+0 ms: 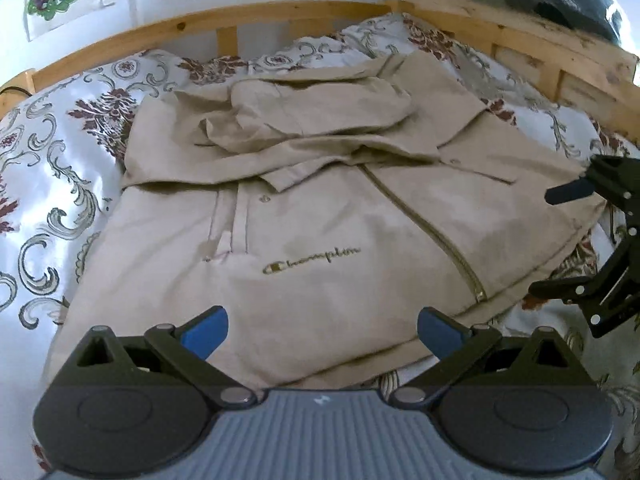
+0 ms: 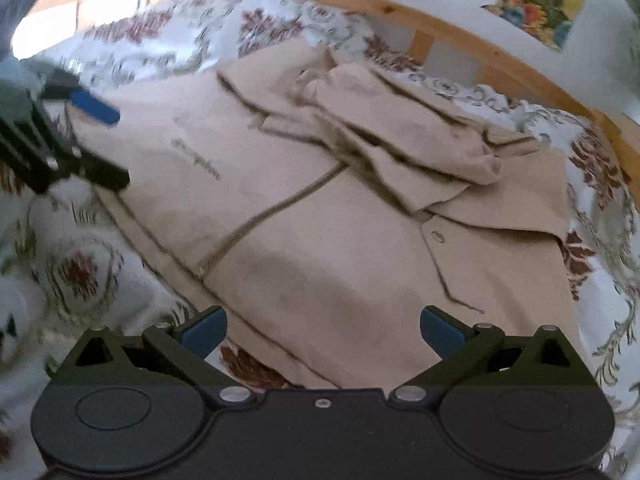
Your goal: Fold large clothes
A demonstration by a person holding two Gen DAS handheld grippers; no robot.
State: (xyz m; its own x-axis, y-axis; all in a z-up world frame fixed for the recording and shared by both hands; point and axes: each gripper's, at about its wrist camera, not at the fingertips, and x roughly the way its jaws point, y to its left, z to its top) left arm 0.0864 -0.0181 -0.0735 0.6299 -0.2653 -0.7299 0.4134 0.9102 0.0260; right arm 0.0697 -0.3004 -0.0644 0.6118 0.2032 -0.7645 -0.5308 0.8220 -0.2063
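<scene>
Our left gripper (image 1: 322, 330) and right gripper (image 2: 323, 330) gape empty; the soft, limp beige zip-up cotton jacket (image 1: 320, 240) on the floral bedspread (image 1: 48, 160) wants gripping at its hem corners.

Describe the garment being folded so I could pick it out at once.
On the wooden-framed bed, over the white floral bedspread, lies a beige zip-up jacket. Its sleeves are folded in across the top. It is the only plain cloth there, with gold script embroidered on the chest.
</scene>
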